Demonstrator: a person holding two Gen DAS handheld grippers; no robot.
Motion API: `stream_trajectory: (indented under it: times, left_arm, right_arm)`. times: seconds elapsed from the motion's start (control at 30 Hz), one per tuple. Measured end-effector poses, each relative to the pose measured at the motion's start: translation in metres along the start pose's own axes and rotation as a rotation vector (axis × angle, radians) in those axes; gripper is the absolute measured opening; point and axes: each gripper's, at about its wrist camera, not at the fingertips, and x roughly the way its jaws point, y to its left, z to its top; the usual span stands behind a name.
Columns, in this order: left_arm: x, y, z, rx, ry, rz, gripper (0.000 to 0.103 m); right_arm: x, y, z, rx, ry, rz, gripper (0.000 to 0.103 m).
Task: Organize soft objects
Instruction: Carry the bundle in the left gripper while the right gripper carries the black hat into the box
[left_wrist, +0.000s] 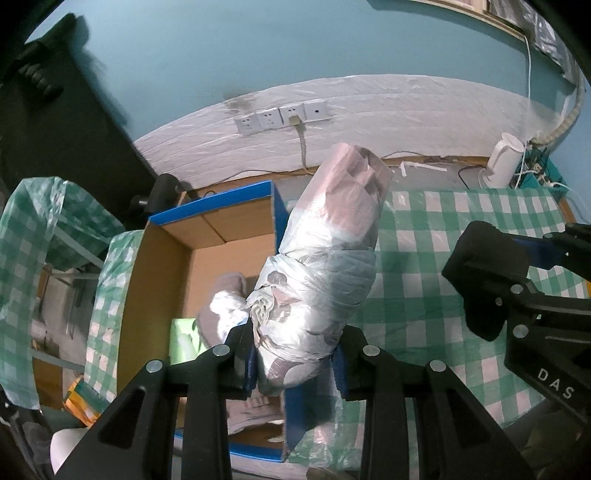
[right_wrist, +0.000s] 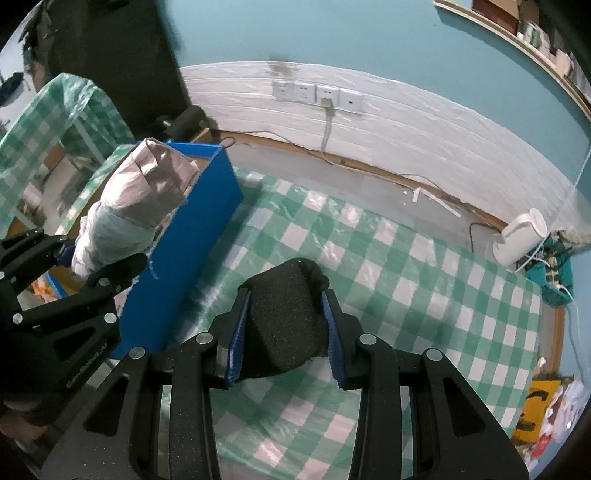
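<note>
The left gripper (left_wrist: 295, 363) is clamped on a plastic-wrapped bundle (left_wrist: 325, 258), which sticks up and forward from its fingers, above the edge of the blue box (left_wrist: 221, 236) just ahead. The right gripper (right_wrist: 284, 338) squeezes a black foam pad (right_wrist: 286, 317) between its fingers, over the checked tablecloth (right_wrist: 424, 295).

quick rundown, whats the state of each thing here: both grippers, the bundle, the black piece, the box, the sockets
left gripper: shut on the rolled cloth bundle
rolled cloth bundle: wrapped in plastic, held up at the box's edge
right gripper: shut on the black foam piece
black foam piece: held above the checked tablecloth
blue cardboard box: open, soft items already inside
wall sockets: one has a plug in it
</note>
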Motion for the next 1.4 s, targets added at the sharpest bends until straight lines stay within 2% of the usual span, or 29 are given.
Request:
stream_trajectory:
  times: [0.77,1.0,1.4]
  left_arm:
    - [0.004,0.087,-0.025,-0.15,0.012,0.039,0.032]
    - [0.014,0.115,-0.04,-0.194,0.039,0.065,0.032]
    - [0.05,0.154,-0.065,-0.262,0.135,0.098,0.032]
  right_arm:
    - [0.016,0.096,0.032,-0.148,-0.005,0.068,0.037]
    - [0.034,0.121,0.038,-0.172,0.022,0.103,0.037]
    - [0.072,0.163,0.043,-0.215,0.082,0.161,0.037]
